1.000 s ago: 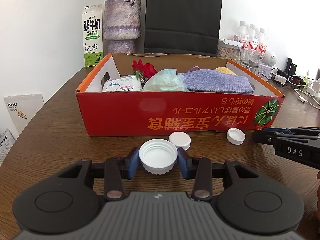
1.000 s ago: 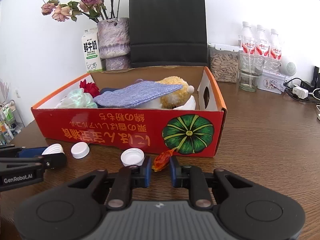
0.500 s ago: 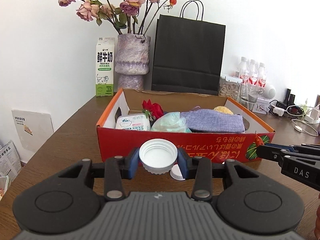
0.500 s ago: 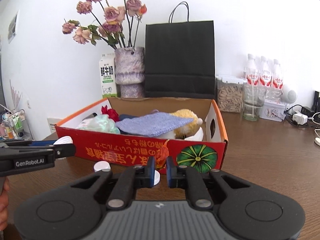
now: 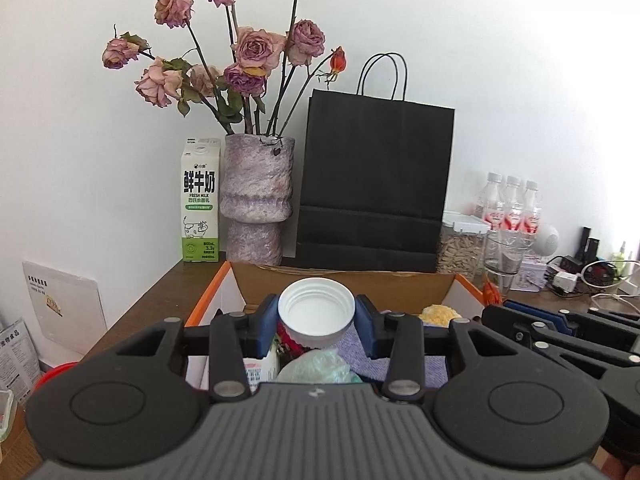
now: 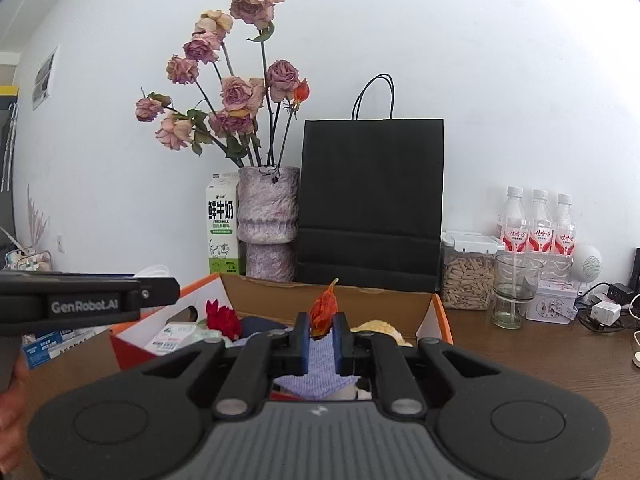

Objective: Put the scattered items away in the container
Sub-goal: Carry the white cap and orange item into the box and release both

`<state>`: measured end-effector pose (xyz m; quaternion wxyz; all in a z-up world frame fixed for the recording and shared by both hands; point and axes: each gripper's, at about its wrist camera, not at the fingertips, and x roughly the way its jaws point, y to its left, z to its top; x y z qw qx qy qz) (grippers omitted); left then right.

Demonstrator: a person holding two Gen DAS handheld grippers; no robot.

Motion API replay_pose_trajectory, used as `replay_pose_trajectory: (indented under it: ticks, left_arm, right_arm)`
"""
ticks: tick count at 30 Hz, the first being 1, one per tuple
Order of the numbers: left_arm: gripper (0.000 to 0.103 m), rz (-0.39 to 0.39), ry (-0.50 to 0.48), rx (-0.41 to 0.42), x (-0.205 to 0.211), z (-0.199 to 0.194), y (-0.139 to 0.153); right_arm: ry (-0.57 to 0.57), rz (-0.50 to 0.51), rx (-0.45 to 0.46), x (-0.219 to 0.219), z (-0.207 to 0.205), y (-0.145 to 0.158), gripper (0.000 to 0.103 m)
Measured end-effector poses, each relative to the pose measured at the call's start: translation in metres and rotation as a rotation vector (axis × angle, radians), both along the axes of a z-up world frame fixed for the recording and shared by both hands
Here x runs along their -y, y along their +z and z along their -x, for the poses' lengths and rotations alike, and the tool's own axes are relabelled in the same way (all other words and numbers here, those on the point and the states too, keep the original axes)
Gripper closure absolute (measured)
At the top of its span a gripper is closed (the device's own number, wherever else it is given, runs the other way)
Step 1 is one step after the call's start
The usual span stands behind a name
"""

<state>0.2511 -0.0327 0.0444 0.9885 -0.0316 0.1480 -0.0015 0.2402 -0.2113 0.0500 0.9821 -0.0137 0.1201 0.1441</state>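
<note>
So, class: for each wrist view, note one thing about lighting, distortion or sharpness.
Left wrist view: fisheye bends the black bag; dark vignette in the corners; white cap sharp. Right wrist view: even daylight, bright wall, no glare; orange wrapper crisp.

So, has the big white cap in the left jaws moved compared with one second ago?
Yes. The white cap has risen from the table to above the red box's rim.

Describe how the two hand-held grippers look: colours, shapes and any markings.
Both are matte black plastic. Each has a ribbed grey body flanked by two round black discs, with linkage arms on silver pivots leading to blue-padded fingers. The left hand-held gripper reads "GenRobot.AI" in white along its side, seen from the right wrist view. The right hand-held gripper shows no lettering here. No cables or sleeves are visible.
</note>
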Motion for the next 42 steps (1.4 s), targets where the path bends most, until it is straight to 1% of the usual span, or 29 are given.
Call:
replay_pose_trajectory:
  ticks: [1, 4, 6, 9, 12, 16, 17, 18, 19, 20, 21, 22, 23, 25, 27, 34, 42]
  left_arm:
    - [0.062, -0.005, 0.021, -0.007, 0.004, -0.01, -0.005]
    - [0.062, 0.028, 0.048, -0.031, 0.008, -0.032, -0.019]
    - [0.062, 0.01, 0.054, -0.039, 0.009, -0.04, -0.026]
    - [0.062, -0.028, 0.087, -0.032, 0.007, -0.048, -0.036]
    - [0.062, -0.016, 0.087, -0.059, 0.001, -0.055, -0.041]
    - [0.062, -0.027, 0.091, -0.046, 0.0, -0.053, -0.041]
    - [0.056, -0.032, 0.094, -0.034, 0.0, -0.051, -0.041]
    - [0.049, -0.037, 0.091, -0.017, 0.001, -0.049, -0.042]
    - [0.029, -0.044, 0.09, 0.004, 0.002, -0.046, -0.043]
    - [0.007, -0.057, 0.101, 0.023, 0.004, -0.042, -0.044]
    - [0.0, -0.074, 0.142, 0.04, 0.005, -0.04, -0.044]
    - [0.0, -0.089, 0.168, 0.06, 0.006, -0.037, -0.044]
    - [0.0, -0.092, 0.169, 0.071, 0.005, -0.036, -0.043]
    - [0.0, -0.073, 0.167, 0.082, 0.003, -0.033, -0.043]
    - [0.0, -0.078, 0.185, 0.082, 0.002, -0.032, -0.043]
    - [0.0, -0.064, 0.215, 0.094, -0.004, -0.028, -0.044]
    - [0.0, -0.059, 0.213, 0.099, -0.006, -0.026, -0.044]
  right_arm:
    - [0.004, -0.005, 0.009, -0.001, -0.005, 0.0, 0.093]
    - [-0.01, -0.01, 0.02, -0.005, -0.027, -0.007, 0.093]
    - [-0.018, -0.029, 0.012, -0.004, -0.04, -0.014, 0.093]
    - [-0.032, -0.03, -0.005, -0.001, -0.054, -0.024, 0.093]
    - [-0.043, -0.025, -0.006, 0.002, -0.06, -0.027, 0.093]
    - [-0.044, -0.018, -0.005, 0.002, -0.06, -0.029, 0.093]
    - [-0.044, -0.014, -0.008, 0.002, -0.06, -0.029, 0.091]
    - [-0.043, -0.01, -0.017, 0.001, -0.06, -0.03, 0.088]
    - [-0.044, -0.008, -0.023, 0.001, -0.06, -0.031, 0.081]
    - [-0.049, -0.006, -0.027, 0.001, -0.059, -0.032, 0.055]
    - [-0.057, 0.0, -0.024, 0.001, -0.056, -0.034, 0.024]
    - [-0.064, 0.005, -0.015, 0.001, -0.054, -0.035, 0.018]
    - [-0.093, 0.015, 0.006, 0.0, -0.05, -0.036, 0.012]
    - [-0.088, 0.02, 0.019, 0.001, -0.046, -0.035, 0.01]
    - [-0.078, 0.012, 0.025, 0.002, -0.042, -0.036, 0.0]
    - [-0.08, 0.041, 0.049, -0.002, -0.036, -0.038, 0.0]
    - [-0.094, 0.048, 0.051, -0.004, -0.035, -0.041, 0.0]
